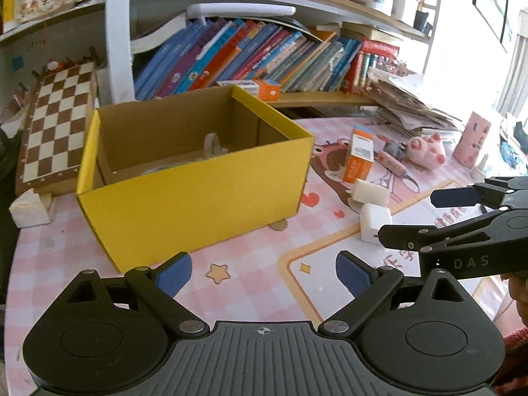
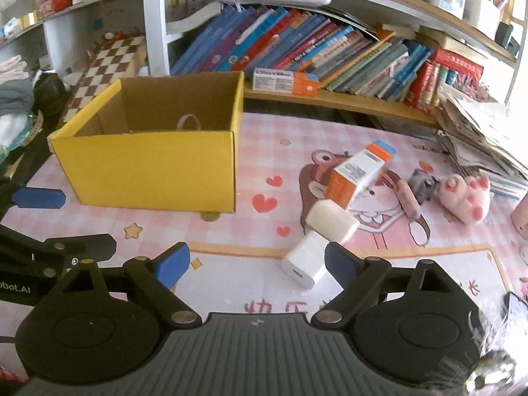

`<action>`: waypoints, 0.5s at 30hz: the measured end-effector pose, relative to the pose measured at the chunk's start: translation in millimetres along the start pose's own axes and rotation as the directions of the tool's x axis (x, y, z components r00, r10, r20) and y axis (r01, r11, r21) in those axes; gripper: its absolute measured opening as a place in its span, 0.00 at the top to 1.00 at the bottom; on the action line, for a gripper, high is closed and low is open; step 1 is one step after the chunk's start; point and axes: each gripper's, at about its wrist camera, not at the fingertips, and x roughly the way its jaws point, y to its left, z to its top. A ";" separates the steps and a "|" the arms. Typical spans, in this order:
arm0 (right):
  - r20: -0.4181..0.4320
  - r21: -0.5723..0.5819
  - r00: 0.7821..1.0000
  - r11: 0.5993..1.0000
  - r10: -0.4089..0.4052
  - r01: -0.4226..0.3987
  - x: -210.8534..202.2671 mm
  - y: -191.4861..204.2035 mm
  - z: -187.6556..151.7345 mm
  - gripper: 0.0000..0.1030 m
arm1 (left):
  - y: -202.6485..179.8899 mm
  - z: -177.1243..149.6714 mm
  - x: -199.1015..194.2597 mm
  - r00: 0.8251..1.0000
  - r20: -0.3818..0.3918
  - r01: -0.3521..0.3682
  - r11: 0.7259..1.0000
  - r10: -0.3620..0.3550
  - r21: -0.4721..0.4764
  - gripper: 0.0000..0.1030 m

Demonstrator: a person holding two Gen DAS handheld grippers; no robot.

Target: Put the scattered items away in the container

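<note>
Right gripper stood wide, empty, white charger against its right finger; left gripper wide too. Yellow box already held something pale. Orange carton, foam block and plush lay outside. Risk: closing could clip the overlapping block. Open mat lay between charger and box.

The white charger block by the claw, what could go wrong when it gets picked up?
The white charger touches the cream block, and the orange box leans over that block. Pulling the charger could nudge the block and tip the orange box. The open right gripper has the charger beside one finger, not centred, so it may pinch a corner and slip. The yellow box looks light; a bump might slide it.
</note>
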 end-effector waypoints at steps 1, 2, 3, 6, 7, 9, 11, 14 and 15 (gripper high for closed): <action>-0.005 -0.001 1.000 1.000 -0.003 0.003 -0.5 -0.4 -1.6 0.14 | -1.5 -0.4 1.1 1.000 -0.003 0.005 1.000 -0.005 0.003 0.07; -0.010 -0.002 1.000 1.000 -0.006 0.006 -0.9 -0.7 -3.2 0.14 | -3.0 -0.7 2.0 1.000 -0.006 0.011 1.000 -0.011 0.005 0.07; -0.013 -0.004 1.000 1.000 -0.008 0.008 -1.5 -1.1 -4.8 0.14 | -4.2 -0.9 2.7 1.000 -0.008 0.015 1.000 -0.015 0.007 0.07; -0.020 -0.003 1.000 1.000 -0.010 0.010 -1.6 -2.7 -6.5 0.14 | -8.1 -1.5 4.5 1.000 -0.015 0.023 1.000 -0.023 0.014 0.07; -0.022 -0.002 1.000 1.000 -0.010 0.010 -1.5 -3.3 -6.7 0.14 | -8.9 -1.5 4.7 1.000 -0.015 0.023 1.000 -0.023 0.015 0.07; -0.024 -0.001 1.000 1.000 -0.008 0.008 -1.4 -5.6 -6.9 0.13 | -10.4 -1.2 5.4 1.000 -0.016 0.021 1.000 -0.021 0.011 0.07; -0.026 -0.003 1.000 1.000 -0.005 0.005 -1.1 -7.7 -6.7 0.13 | -11.9 -0.6 6.8 1.000 -0.018 0.017 1.000 -0.017 0.005 0.07; -0.025 -0.007 1.000 1.000 0.003 -0.003 -0.1 -16.1 -5.4 0.12 | -16.9 1.6 8.4 1.000 -0.019 0.011 1.000 -0.011 -0.004 0.07; -0.025 -0.008 1.000 1.000 0.006 -0.006 0.3 -18.9 -4.9 0.12 | -19.0 2.4 9.0 1.000 -0.018 0.009 1.000 -0.009 -0.005 0.07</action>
